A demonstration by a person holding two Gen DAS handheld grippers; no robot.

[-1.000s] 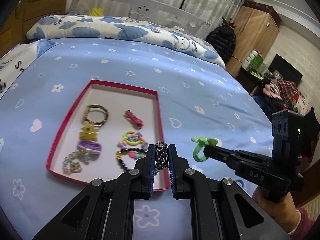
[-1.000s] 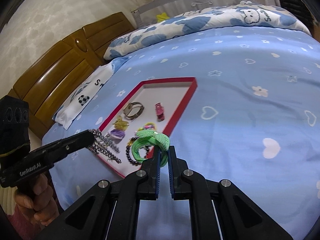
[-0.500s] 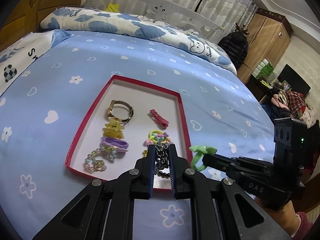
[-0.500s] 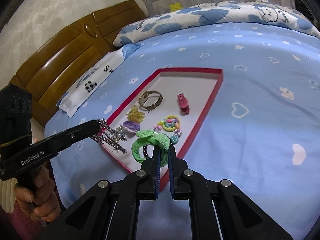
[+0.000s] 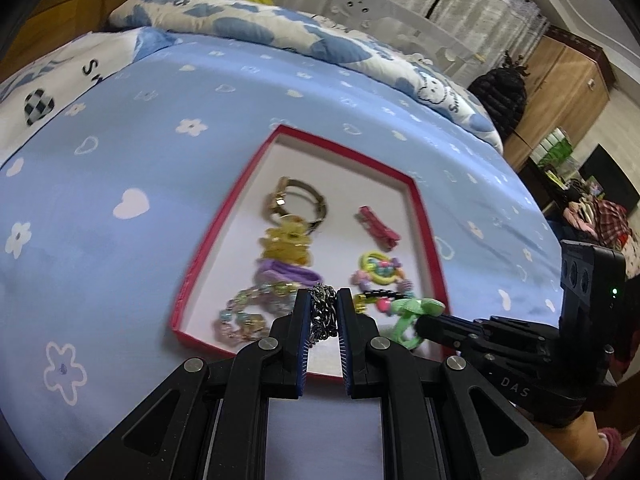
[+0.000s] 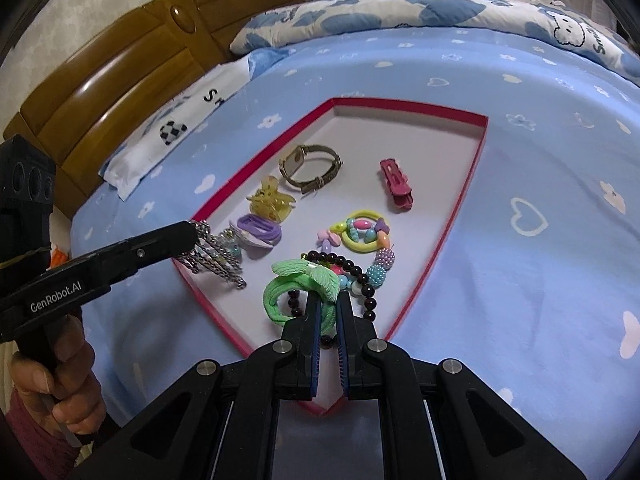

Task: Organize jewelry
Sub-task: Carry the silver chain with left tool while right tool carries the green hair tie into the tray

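The silver chain point(image 5: 323, 314), pinched in the left gripper point(image 5: 323, 320) jaws, and the green hair tie point(image 6: 305, 289), clamped in the right gripper point(image 6: 329, 320) jaws, each need lowering onto bare tray point(image 6: 456, 216) floor just ahead of the jaws before release.

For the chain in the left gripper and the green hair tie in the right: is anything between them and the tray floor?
No barrier shows. The red tray is open-topped. The silver chain, in the left gripper, hangs over the near-left corner beside the purple hair tie. The green hair tie, in the right gripper, hangs over the dark bead bracelet.
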